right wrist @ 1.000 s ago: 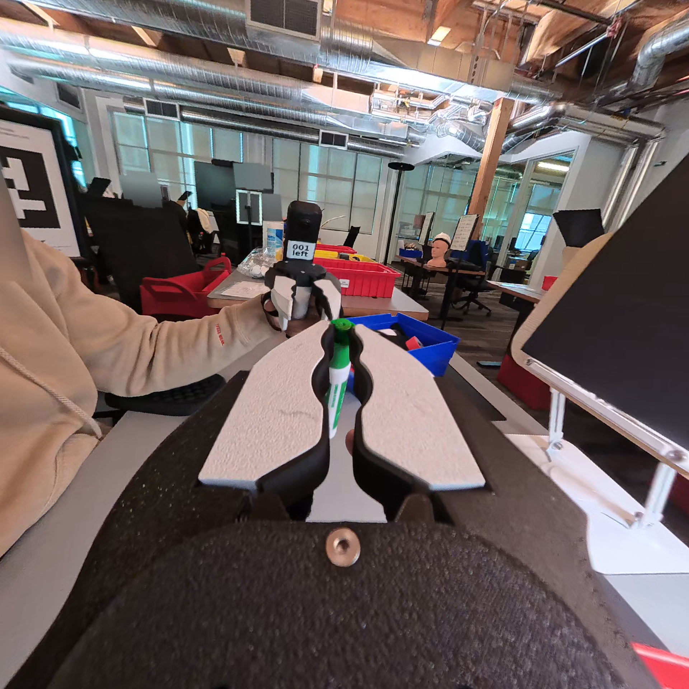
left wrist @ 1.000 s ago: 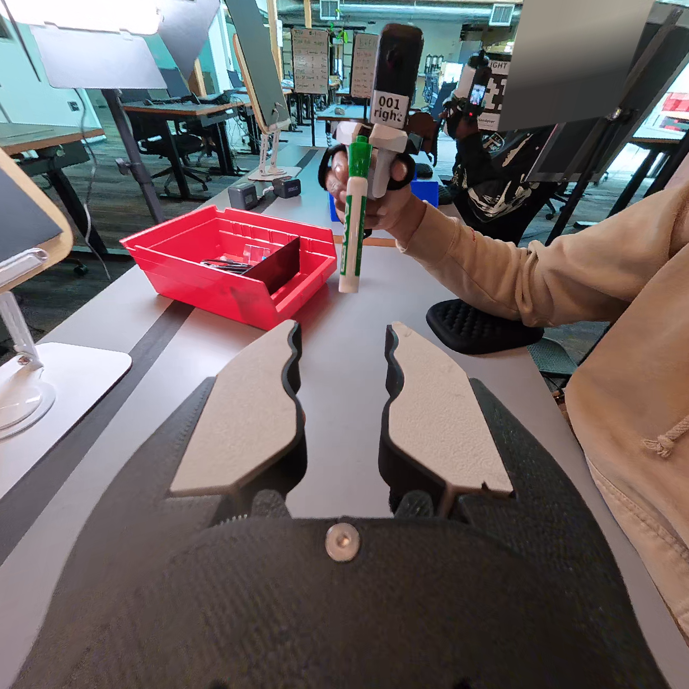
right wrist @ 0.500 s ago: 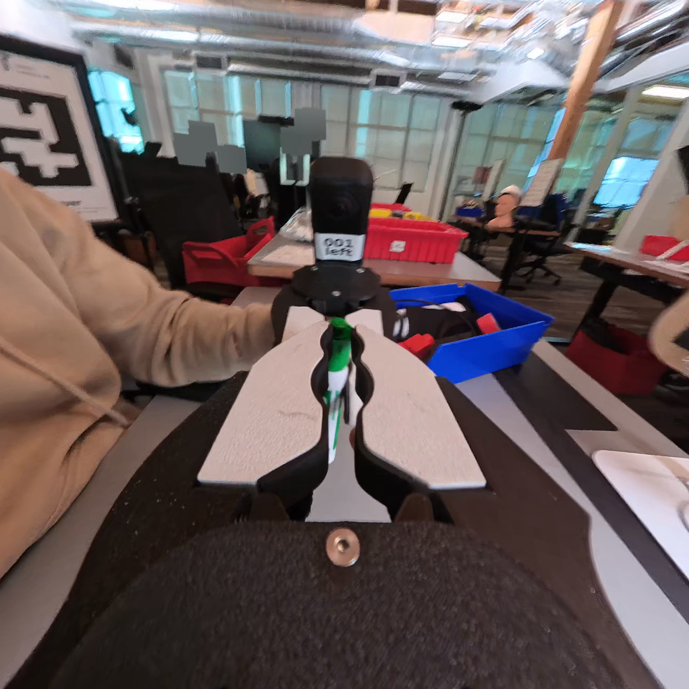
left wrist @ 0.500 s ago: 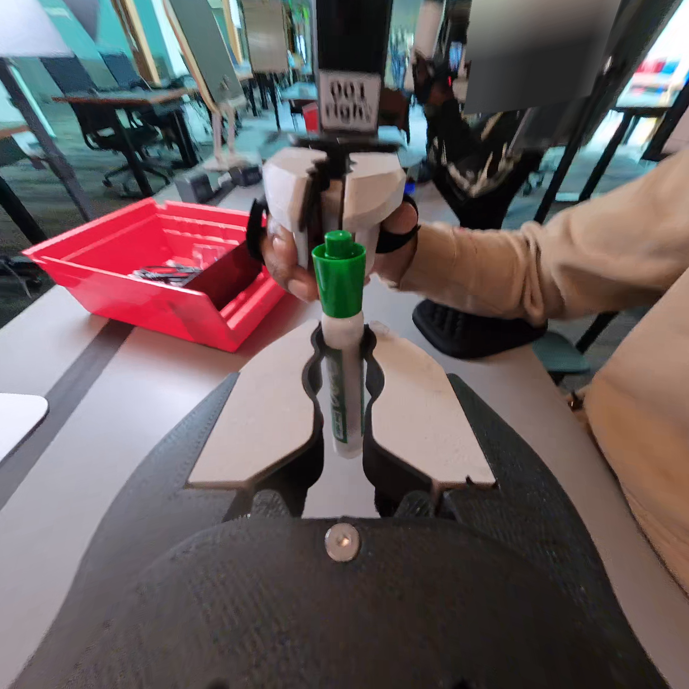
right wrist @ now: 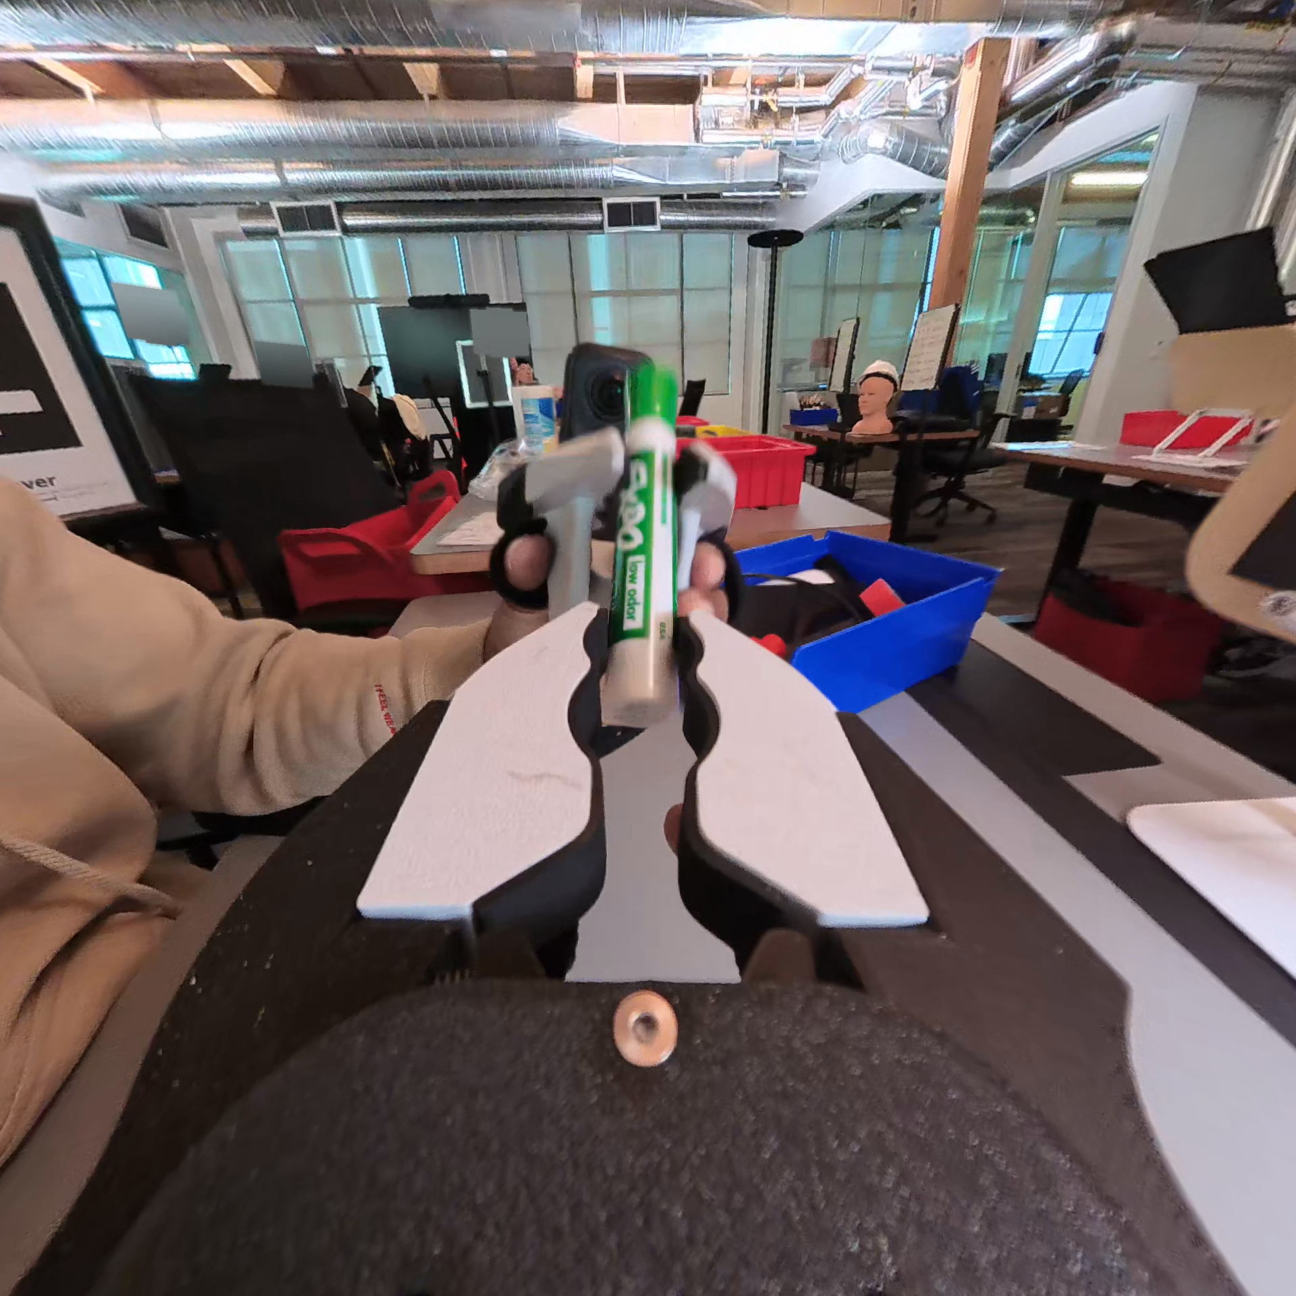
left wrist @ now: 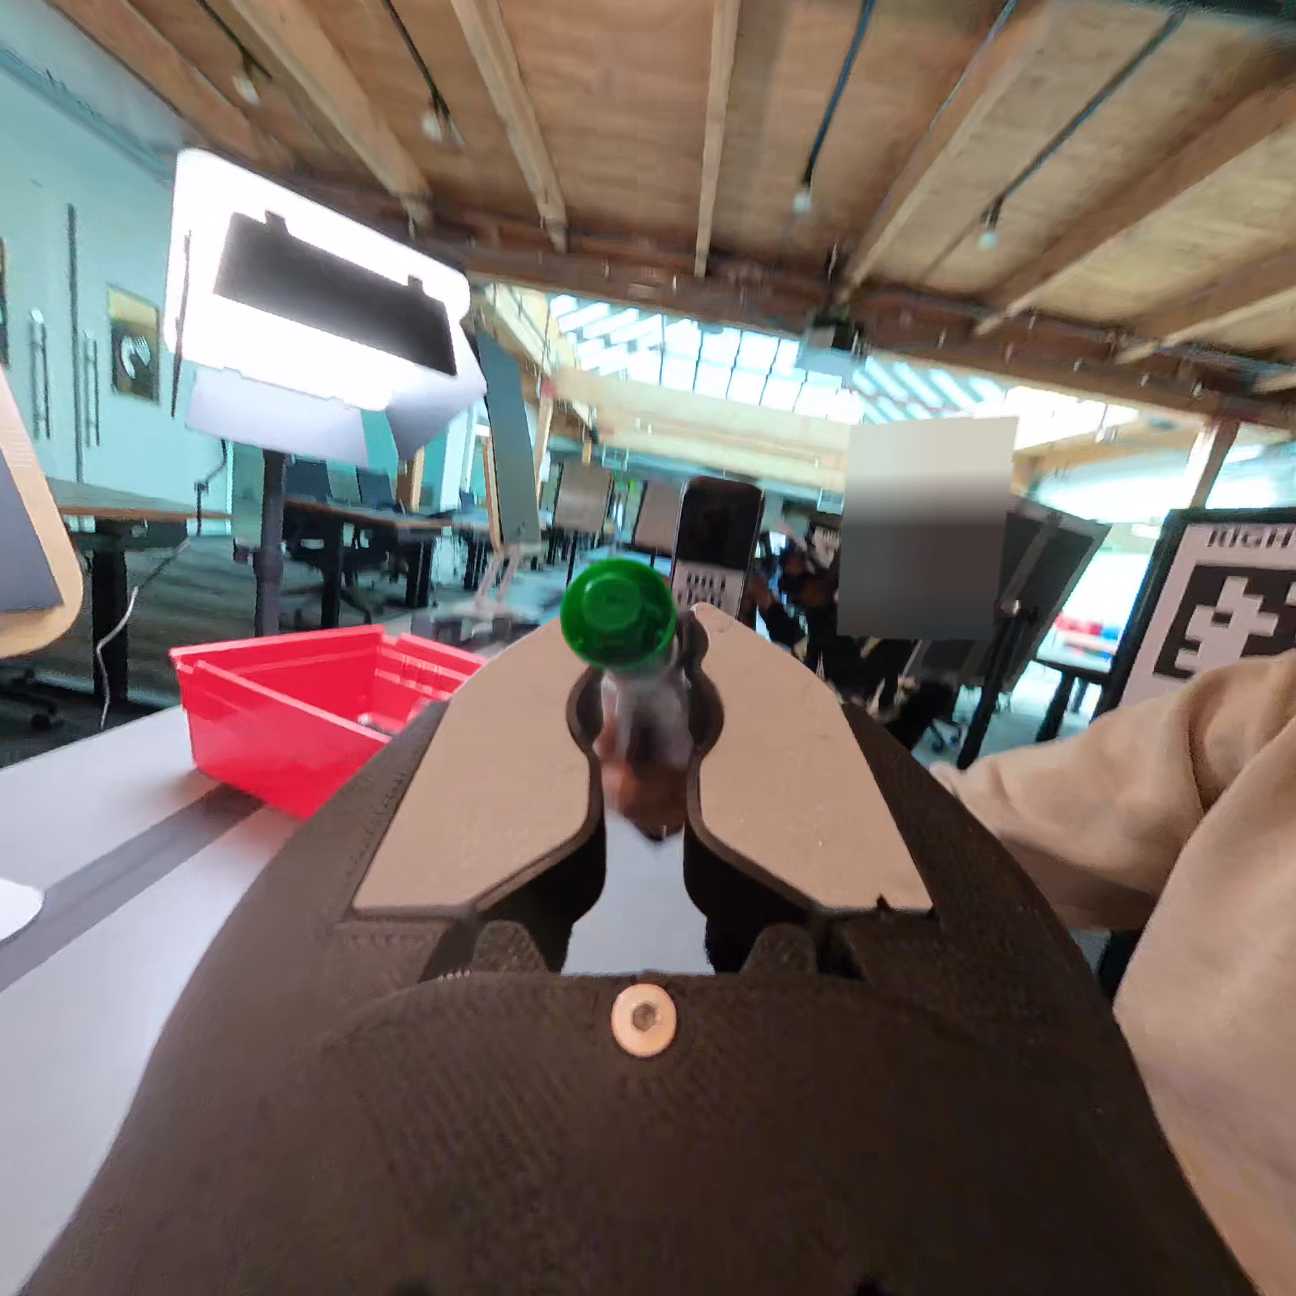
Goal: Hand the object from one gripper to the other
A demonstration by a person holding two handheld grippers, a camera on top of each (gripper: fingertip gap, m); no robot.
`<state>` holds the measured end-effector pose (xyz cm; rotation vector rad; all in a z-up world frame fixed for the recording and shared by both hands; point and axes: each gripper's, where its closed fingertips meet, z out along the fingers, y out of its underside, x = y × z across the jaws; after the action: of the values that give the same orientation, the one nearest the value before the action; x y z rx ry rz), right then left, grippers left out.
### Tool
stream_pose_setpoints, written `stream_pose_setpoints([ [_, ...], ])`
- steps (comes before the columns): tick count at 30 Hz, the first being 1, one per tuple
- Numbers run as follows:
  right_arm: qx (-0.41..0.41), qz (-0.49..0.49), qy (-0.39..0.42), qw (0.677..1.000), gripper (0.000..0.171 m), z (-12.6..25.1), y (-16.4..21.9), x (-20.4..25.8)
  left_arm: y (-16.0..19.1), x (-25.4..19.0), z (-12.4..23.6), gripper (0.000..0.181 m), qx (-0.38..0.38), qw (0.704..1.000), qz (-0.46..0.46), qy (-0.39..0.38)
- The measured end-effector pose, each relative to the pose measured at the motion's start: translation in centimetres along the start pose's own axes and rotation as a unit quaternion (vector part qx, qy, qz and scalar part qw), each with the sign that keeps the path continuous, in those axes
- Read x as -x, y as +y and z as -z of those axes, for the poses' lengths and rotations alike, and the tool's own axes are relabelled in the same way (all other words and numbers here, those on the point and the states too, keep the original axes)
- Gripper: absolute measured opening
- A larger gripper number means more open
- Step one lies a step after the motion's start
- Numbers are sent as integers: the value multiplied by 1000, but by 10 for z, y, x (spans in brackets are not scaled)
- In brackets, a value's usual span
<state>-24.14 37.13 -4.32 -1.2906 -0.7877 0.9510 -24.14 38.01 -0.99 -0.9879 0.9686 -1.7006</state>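
A green and white marker (right wrist: 642,561) stands nearly upright, green cap up. My left gripper (left wrist: 628,631) is shut on it, and the green cap (left wrist: 617,610) points back at the left wrist camera. In the right wrist view the left gripper (right wrist: 645,466) faces me and pinches the marker's upper body. My right gripper (right wrist: 642,617) is open. The marker's white lower end sits loosely in the gap between the right fingertips, apart from both pads. The right gripper's camera body (left wrist: 715,540) shows just behind the left fingers.
A red bin (left wrist: 280,708) sits on the grey table to the left of the left gripper. A blue bin (right wrist: 883,631) with items sits behind the right gripper. A white stand base (right wrist: 1227,862) lies at the right. A beige sleeve (right wrist: 210,687) reaches in. My two grippers' fingertips are within a few centimetres of each other.
The left gripper moved in and shut on the marker. The right gripper's fingers spread and let it go. The left gripper tilted upward with the marker.
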Motion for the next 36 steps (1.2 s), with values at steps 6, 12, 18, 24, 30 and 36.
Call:
stream_pose_setpoints([
  [6,93,76,11,993,19,45,-21,-6,-2,13,27,41,121,988,-85,-36],
  [12,251,121,-34,960,19,40,34,12,96,5,35,41,429,872,-232,-32],
  [18,184,177,29,966,24,26,16,1,101,22,34,17,435,863,-250,-60],
  [24,82,150,37,985,26,47,-19,-9,73,27,54,17,423,876,-217,-78],
  [30,122,180,28,976,17,12,17,4,97,20,57,16,475,857,-196,-52],
  [36,124,207,24,970,10,10,16,10,110,13,63,15,508,843,-171,-32],
])
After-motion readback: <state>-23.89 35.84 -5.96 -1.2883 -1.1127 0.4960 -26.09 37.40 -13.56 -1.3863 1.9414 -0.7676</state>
